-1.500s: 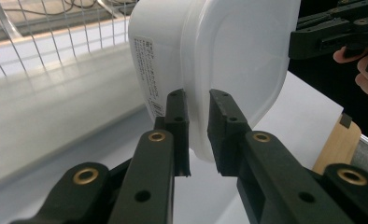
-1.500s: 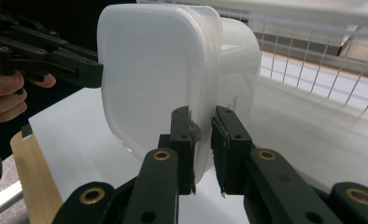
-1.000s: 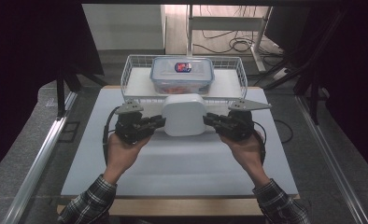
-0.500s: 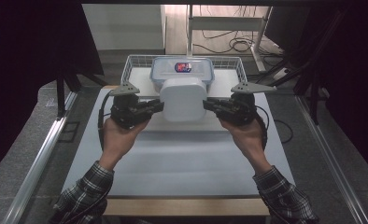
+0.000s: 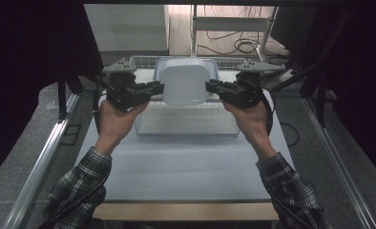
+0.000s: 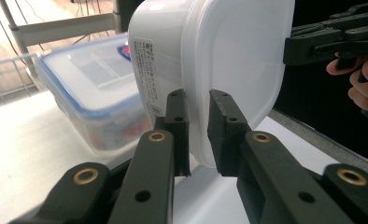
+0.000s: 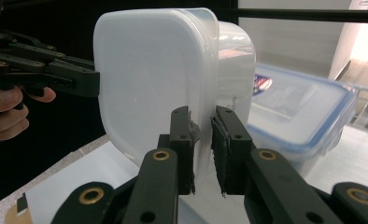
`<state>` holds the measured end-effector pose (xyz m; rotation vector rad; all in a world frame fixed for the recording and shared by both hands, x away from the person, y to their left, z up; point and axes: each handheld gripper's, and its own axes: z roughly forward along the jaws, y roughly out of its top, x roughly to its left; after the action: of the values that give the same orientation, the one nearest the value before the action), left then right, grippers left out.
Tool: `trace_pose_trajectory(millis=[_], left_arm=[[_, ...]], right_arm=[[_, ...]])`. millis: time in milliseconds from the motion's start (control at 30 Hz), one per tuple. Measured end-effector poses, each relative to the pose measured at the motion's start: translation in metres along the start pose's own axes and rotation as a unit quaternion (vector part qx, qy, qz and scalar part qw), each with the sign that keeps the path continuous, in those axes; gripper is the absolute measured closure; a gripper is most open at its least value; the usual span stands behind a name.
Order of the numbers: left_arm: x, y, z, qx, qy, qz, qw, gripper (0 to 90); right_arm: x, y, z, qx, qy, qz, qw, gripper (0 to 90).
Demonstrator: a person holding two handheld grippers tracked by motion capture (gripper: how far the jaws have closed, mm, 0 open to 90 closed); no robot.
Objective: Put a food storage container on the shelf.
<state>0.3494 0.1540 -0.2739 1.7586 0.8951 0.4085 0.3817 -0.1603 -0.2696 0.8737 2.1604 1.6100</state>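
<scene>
Moved: since a second ago you have lifted the white lidded container [image 5: 185, 85] off the table mat [image 5: 186, 157] with both grippers.
Left gripper [image 5: 158, 89]: your jaws clamp the lid rim on the container's left edge.
Right gripper [image 5: 211, 87]: your jaws pinch the rim on the opposite edge.
Container: held in the air between your hands, lid toward you.
Behind: blue-rimmed clear box [image 6: 86, 93] in the wire basket [image 5: 141, 62].

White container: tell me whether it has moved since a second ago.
Yes. The white container, clamped by the left gripper and right gripper, has risen off the table toward the wire basket.
</scene>
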Motion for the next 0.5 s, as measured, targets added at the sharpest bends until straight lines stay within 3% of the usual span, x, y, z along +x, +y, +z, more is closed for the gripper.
trace_pose_trajectory(millis=[200, 500], left_arm=[[0.007, 0.016, 0.004, -0.003, -0.002, -0.002, 1.0, 79.4], [0.022, 0.029, 0.016, -0.008, 0.0, -0.011, 0.9999, 79.1]], right_arm=[[-0.009, 0.016, 0.006, -0.004, -0.009, 0.007, 0.9999, 77.4], [-0.021, 0.026, 0.019, -0.002, -0.023, 0.018, 0.9996, 76.6]])
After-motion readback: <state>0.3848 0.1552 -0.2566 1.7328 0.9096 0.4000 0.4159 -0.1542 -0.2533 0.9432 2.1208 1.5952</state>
